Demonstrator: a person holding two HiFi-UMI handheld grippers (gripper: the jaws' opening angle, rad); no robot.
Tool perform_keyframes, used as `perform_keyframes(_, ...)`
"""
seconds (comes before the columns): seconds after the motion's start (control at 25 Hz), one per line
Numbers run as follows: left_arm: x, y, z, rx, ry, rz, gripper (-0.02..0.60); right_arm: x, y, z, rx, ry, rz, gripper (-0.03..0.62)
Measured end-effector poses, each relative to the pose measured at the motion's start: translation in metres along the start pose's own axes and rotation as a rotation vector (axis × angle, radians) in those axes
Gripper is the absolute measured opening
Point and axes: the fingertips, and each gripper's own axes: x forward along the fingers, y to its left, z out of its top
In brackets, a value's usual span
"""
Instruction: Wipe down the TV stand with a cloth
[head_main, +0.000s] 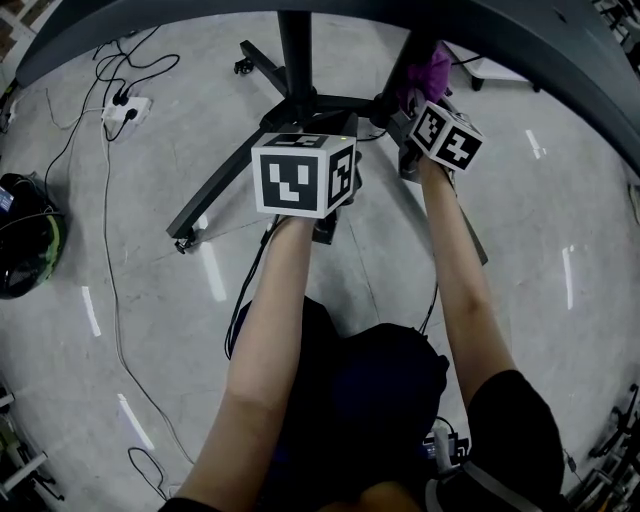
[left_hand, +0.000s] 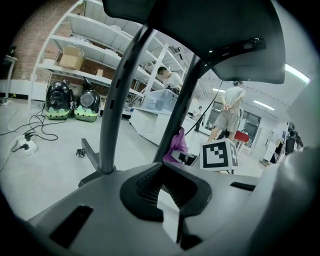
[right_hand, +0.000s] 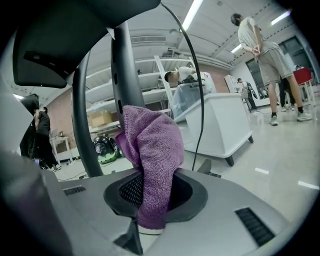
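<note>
Hanging from the fingers (right_hand: 131, 192) of the right gripper (right_hand: 150, 196), a purple terry cloth (right_hand: 152, 150) is clamped by its lower end, and its bunched upper folds are laid against the slanted dark upright of the black metal TV stand (head_main: 296, 60). In the head view the cloth is seen at the far side of the stand's base, just beyond the right gripper's marker cube, where that upright rises from the hub. The fingers of the left gripper (left_hand: 169, 200) are brought fully together with nothing caught between them. This gripper is held low, just beside the right one, and is aimed past the stand's round central post. The stand's splayed legs, tipped with small castors, are spread over the grey polished concrete floor (head_main: 150, 300). A white power strip (head_main: 128, 108) with black cables is left on the floor, well apart from the stand's left leg. Both bare forearms are stretched forward towards the stand.
</note>
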Motion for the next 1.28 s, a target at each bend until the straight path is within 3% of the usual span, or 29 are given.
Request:
perform_keyframes(0.48,0.007,-0.001,-0.002,-0.001,0.011,-0.007,0.007,0.025,0.003,-0.075,-0.008,0.140,-0.023,0.089)
perform_keyframes(1.28,0.003,-0.003,0.000,0.002,0.006,-0.013,0.006,0.024,-0.019,-0.108,0.019,0.246,-0.049,0.089)
